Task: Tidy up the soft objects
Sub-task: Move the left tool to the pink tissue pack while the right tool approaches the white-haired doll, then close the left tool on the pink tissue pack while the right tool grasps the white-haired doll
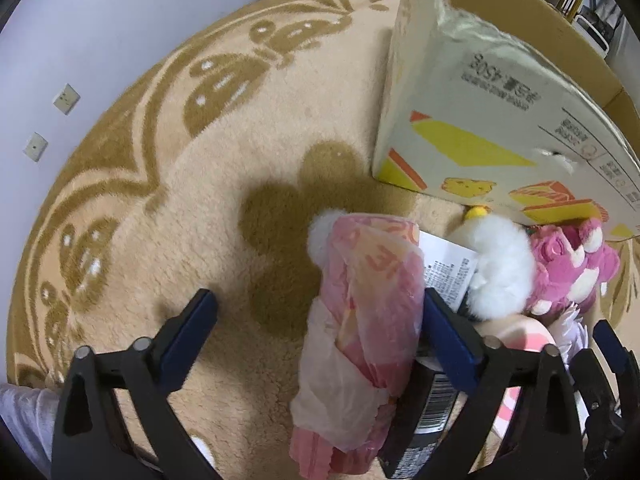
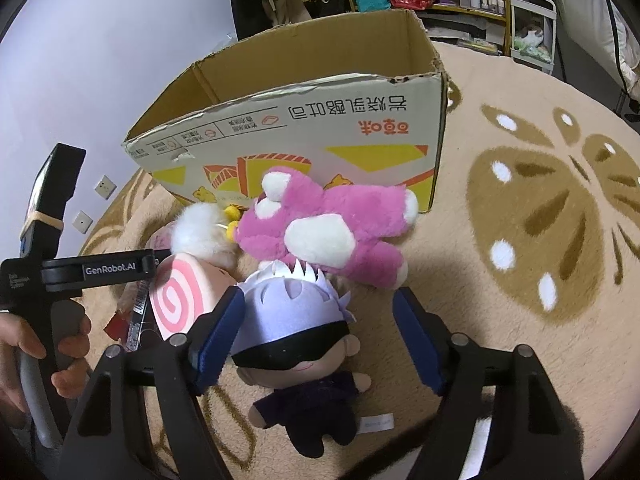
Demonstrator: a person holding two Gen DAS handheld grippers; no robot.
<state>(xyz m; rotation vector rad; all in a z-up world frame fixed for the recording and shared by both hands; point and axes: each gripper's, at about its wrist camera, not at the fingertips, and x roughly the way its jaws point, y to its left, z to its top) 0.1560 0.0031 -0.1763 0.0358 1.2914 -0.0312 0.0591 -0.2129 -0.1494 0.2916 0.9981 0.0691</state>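
Note:
In the left wrist view my left gripper (image 1: 316,308) is open over the rug. A pink soft item in a thin plastic bag (image 1: 368,300) lies between the fingers, resting against the right one and well clear of the left. My right gripper (image 2: 318,312) is open around a small doll with lavender hair and a black blindfold (image 2: 296,320); its left pad is close to the head and its right pad stands apart. Behind the doll lie a pink bear plush (image 2: 332,232), a white fluffy plush (image 2: 200,228) and a pink swirl roll cushion (image 2: 180,300).
An open cardboard box (image 2: 320,128) stands upright on the round beige rug (image 2: 520,320) just behind the toys. A person's hand (image 2: 24,360) holds the left gripper's handle. Shelves and bags stand past the rug, and a wall with sockets (image 1: 66,98) is on the left.

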